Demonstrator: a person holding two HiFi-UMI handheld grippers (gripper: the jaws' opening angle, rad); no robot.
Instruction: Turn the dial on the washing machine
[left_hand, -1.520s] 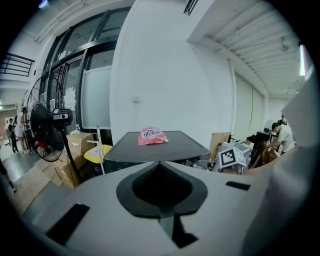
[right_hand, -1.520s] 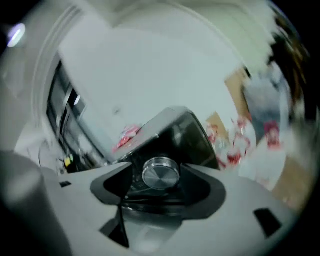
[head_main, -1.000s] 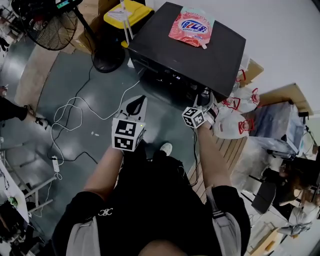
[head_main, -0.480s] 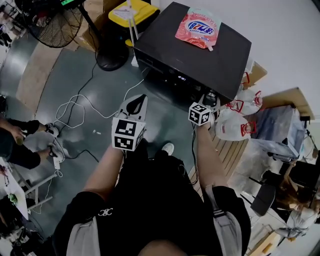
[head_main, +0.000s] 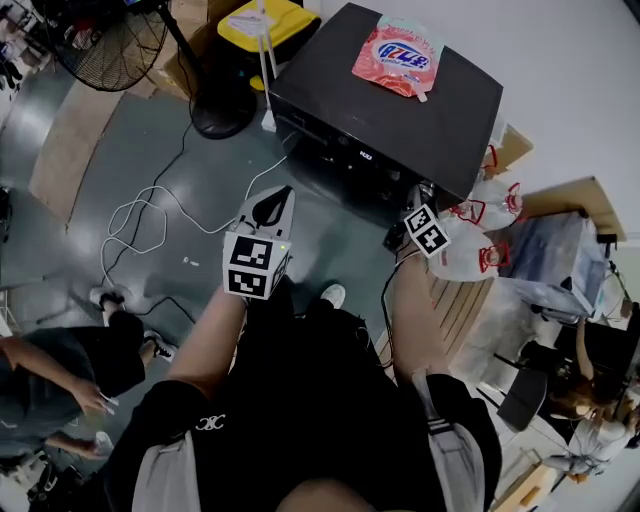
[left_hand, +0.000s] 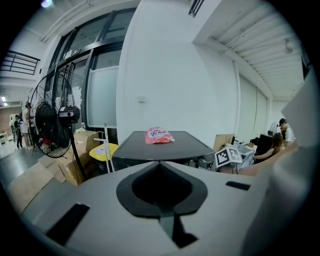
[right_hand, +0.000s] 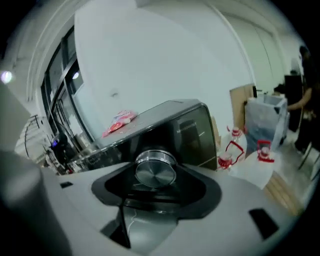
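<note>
Rolled over, right gripper (head_main: 420, 196) just closed, pinching the dial (right_hand: 156, 171), hidden in head view; left gripper (head_main: 273, 205) pressed together.

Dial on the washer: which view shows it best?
Right gripper view: the dial faces the camera, centred between the right gripper's jaws, which have just been closing around it. Head view: that gripper hides it. Left gripper view: only the washer's top, no dial.

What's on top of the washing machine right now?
A pink detergent pouch lies flat on the dark lid of the washing machine, nothing else. The lid beneath the pouch is covered.
</note>
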